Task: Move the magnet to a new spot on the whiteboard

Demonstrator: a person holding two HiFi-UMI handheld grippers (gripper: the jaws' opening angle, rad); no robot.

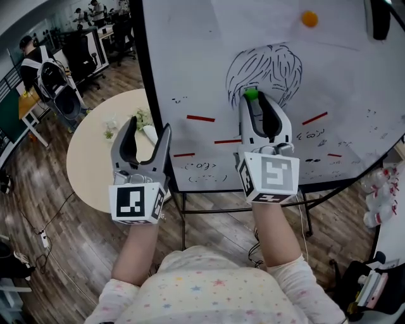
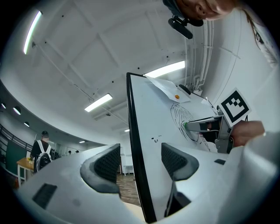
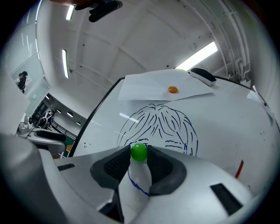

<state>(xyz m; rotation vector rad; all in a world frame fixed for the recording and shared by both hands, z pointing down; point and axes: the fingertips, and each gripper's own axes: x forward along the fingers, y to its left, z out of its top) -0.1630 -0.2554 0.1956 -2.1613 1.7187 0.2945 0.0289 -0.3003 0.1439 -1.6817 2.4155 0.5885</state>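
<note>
A small green ball magnet point(image 1: 251, 94) sits on the whiteboard point(image 1: 202, 57), at the lower edge of a blue hair sketch. My right gripper point(image 1: 252, 100) is shut on it, and the right gripper view shows the green magnet point(image 3: 139, 152) pinched between both pads at the tips of that gripper point(image 3: 139, 156). My left gripper point(image 1: 149, 125) hangs open at the board's left side. In the left gripper view, the board's black frame edge point(image 2: 136, 166) runs between the open jaws of the left gripper point(image 2: 141, 160). Nothing is held there.
An orange magnet point(image 1: 309, 18) pins a sheet of paper point(image 3: 148, 89) near the board's top, beside a black eraser point(image 3: 203, 75). Short red marks point(image 1: 200, 118) dot the board. A round beige table point(image 1: 88, 158) stands behind at the left. A person with a backpack point(image 1: 35, 63) stands far left.
</note>
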